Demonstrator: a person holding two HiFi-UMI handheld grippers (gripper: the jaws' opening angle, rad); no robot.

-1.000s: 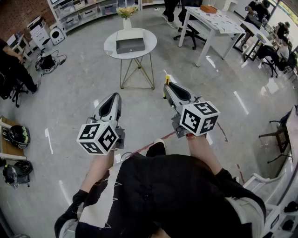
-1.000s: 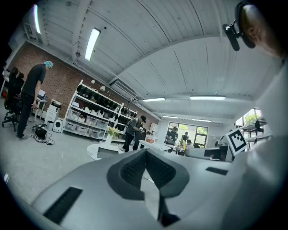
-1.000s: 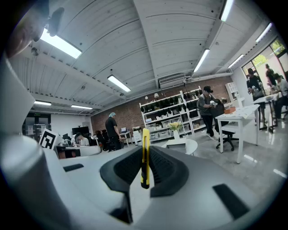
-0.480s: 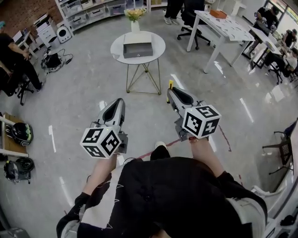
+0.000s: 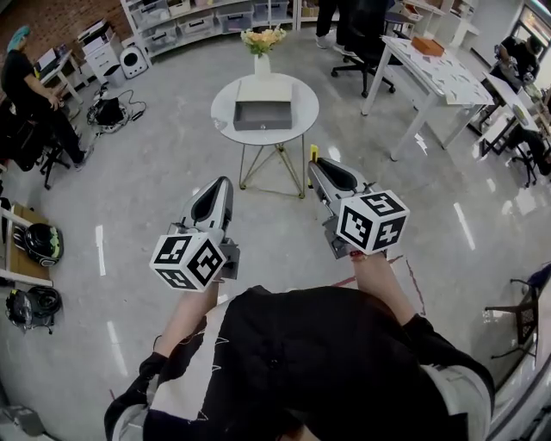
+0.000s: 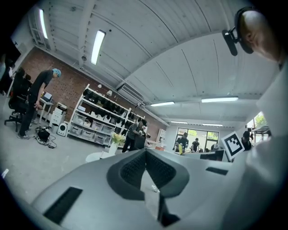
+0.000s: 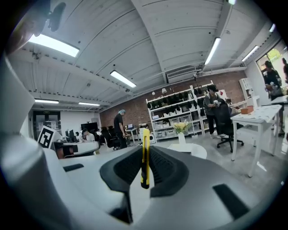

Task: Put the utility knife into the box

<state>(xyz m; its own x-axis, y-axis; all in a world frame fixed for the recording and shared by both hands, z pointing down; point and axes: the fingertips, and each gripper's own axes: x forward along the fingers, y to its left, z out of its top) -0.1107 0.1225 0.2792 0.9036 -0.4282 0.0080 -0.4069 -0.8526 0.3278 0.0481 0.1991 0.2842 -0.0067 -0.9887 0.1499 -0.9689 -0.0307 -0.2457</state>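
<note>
A yellow utility knife (image 7: 145, 157) stands upright between the closed jaws of my right gripper (image 7: 145, 155); in the head view its yellow tip (image 5: 313, 154) pokes out ahead of that gripper (image 5: 317, 164). My left gripper (image 5: 222, 183) is shut with nothing in it, jaws meeting at the tip (image 6: 145, 152). The open grey box (image 5: 263, 113) with its pale lid raised lies on a round white table (image 5: 303, 105) ahead of both grippers. A vase of flowers (image 5: 263, 41) stands at the table's far edge.
The table rests on thin gold legs (image 5: 274, 166) over a glossy grey floor. A long white desk (image 5: 439, 73) stands far right, shelves (image 5: 176, 21) line the back wall, a person (image 5: 26, 82) sits far left, helmets (image 5: 36, 244) lie on a low stand.
The round table and box have come nearer and lower in the head view as the person walks toward them. Both grippers keep their pose, knife still held.
</note>
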